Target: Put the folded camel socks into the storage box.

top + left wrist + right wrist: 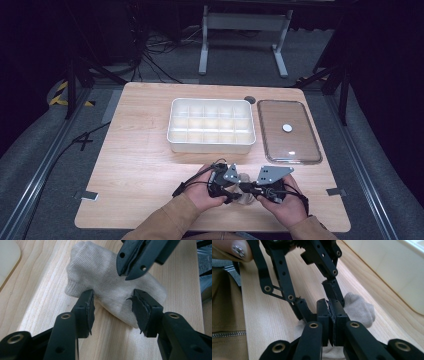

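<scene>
Nearest the high camera, the person's two hands meet at the near edge of the light wooden table (135, 165), the left gripper (231, 196) and the right gripper (246, 189) converging on a small beige knitted sock (245, 196) lying between them. Farther back stands a white plastic organiser box with many compartments (172, 125), all apparently empty, and just to its right a clear flat lid (300, 150) lies flat on the table. Along the left gripper view, the left gripper (113, 306) has its jaws spread apart, straddling the near part of the sock (105, 282), which rests crumpled on the wood; the right gripper (130, 270) comes in from above with its jaws pressed together over the far part of the fabric. Along the right gripper view, the right gripper (331, 315) is closed, its pads meeting with little or nothing visible between them, so whether it pinches cloth is unclear; the sock (359, 308) bulges out to the right. Judging by this, the work is at an early stage: the sock is being handled, not yet lifted or placed in the box.
</scene>
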Demonstrator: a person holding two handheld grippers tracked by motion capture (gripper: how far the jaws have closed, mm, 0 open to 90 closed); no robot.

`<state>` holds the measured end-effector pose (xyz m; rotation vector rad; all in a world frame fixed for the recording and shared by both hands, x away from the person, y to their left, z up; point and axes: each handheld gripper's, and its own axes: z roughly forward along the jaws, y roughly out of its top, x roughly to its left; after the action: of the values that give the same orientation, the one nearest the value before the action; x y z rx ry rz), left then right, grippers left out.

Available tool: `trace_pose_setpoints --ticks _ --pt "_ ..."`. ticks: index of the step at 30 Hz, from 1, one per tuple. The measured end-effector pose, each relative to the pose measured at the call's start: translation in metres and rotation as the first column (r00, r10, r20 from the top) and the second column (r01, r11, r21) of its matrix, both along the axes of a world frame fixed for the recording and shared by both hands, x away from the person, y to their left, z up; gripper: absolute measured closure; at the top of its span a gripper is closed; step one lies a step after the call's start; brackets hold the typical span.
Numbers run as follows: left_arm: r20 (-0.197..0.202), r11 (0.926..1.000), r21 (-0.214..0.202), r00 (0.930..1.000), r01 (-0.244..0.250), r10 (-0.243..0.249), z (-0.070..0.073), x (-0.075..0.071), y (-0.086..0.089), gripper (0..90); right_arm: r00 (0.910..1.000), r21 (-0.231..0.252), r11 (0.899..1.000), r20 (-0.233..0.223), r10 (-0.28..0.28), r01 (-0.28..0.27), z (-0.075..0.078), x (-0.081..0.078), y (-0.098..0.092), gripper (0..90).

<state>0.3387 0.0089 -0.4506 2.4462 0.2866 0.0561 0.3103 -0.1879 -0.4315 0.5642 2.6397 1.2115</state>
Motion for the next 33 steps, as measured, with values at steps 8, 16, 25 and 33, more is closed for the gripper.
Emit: trace_pose_setpoints --ticks 8,16,25,33 --pt "0.001 1.0 0.002 1.0 0.005 -0.005 0.0 0.001 0.001 51.3 0.9994 -0.028 0.999 -0.014 -0.031 0.03 -0.007 0.004 -0.008 88.9" --pt "-0.007 0.9999 -0.01 1.0 -0.004 0.004 -0.001 0.002 0.0 49.8 0.9984 -0.058 0.997 -0.029 -0.048 0.046 -0.013 0.007 -0.014 89.0" --pt "-0.016 0.9999 -0.009 0.9998 -0.007 0.007 -0.002 -0.001 -0.002 50.3 0.9964 -0.088 0.994 -0.055 -0.064 0.059 -0.021 0.009 -0.017 89.0" --pt "-0.029 0.9996 -0.001 0.9991 -0.029 0.029 -0.007 -0.002 -0.006 50.1 0.9962 -0.087 0.994 -0.055 -0.067 0.062 -0.027 0.017 -0.017 89.1"
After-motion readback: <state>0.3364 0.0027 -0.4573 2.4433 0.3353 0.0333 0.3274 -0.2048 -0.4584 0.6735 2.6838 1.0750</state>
